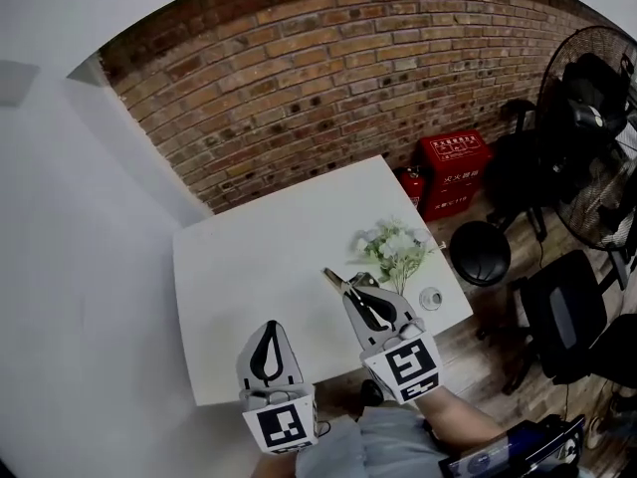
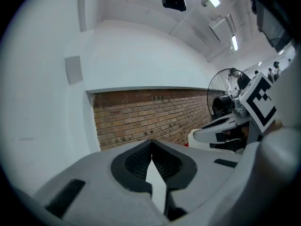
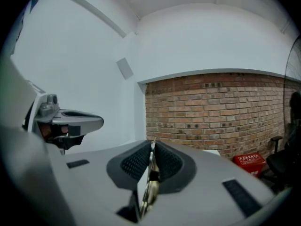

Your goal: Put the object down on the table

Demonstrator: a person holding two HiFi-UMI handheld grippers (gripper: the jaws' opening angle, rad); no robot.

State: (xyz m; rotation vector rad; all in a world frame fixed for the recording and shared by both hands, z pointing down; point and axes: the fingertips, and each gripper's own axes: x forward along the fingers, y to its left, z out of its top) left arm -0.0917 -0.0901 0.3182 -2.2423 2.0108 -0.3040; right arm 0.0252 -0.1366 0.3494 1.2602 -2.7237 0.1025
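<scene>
The right gripper [image 1: 348, 283] is clamped on a thin metal object [image 1: 331, 275]. The object sits edge-on between the ribbed pads in the right gripper view [image 3: 151, 182], and its brassy end sticks out a little past the tips, toward the middle of the white table [image 1: 249, 257]. In the head view the gripper and object show over the table's near part. The left gripper [image 1: 269, 327] is just beside it on the left, also over the table's near edge. Its jaws are closed tip to tip with nothing between them [image 2: 151, 142]. Ahead and right of the right gripper, close to its tips, a bunch of pale flowers [image 1: 394, 247] lies on the table. A small round ring-like thing [image 1: 431, 298] lies just to the gripper's right by the table's edge. Beyond the table are a brick wall [image 1: 328, 78], a red box [image 1: 453, 162], a black stool [image 1: 480, 253] and a standing fan [image 1: 587, 118].
</scene>
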